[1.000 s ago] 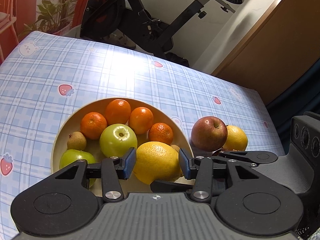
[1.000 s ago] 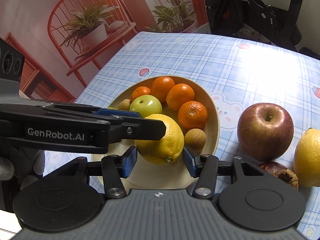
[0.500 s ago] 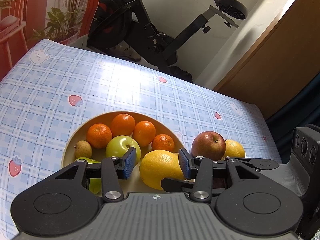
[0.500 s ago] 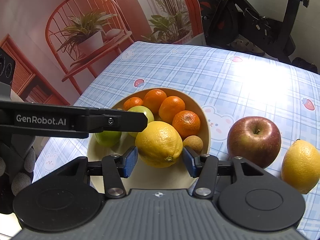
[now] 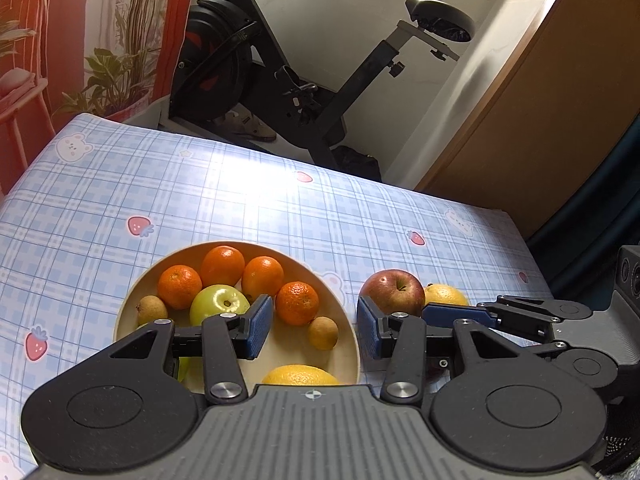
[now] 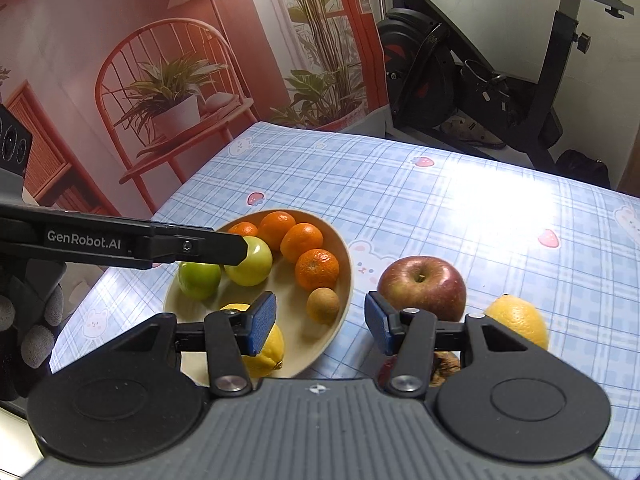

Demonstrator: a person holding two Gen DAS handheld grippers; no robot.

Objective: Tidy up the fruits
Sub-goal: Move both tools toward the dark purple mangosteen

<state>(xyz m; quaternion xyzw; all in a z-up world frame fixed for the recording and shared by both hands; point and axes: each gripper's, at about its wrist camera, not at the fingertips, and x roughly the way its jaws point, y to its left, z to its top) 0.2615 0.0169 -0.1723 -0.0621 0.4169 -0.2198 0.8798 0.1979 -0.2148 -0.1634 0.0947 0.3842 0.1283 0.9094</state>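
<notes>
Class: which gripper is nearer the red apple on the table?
Right. The right gripper is open just in front of the red apple; the left gripper sits over the bowl, farther away.

Inside the bowl, oranges and green apples crowd the far half, leaving bare floor only near the lemon. My left gripper hangs across the bowl's left side. Right of the bowl, a red apple and second lemon block the worktop; beyond the bowl it lies open.
</notes>
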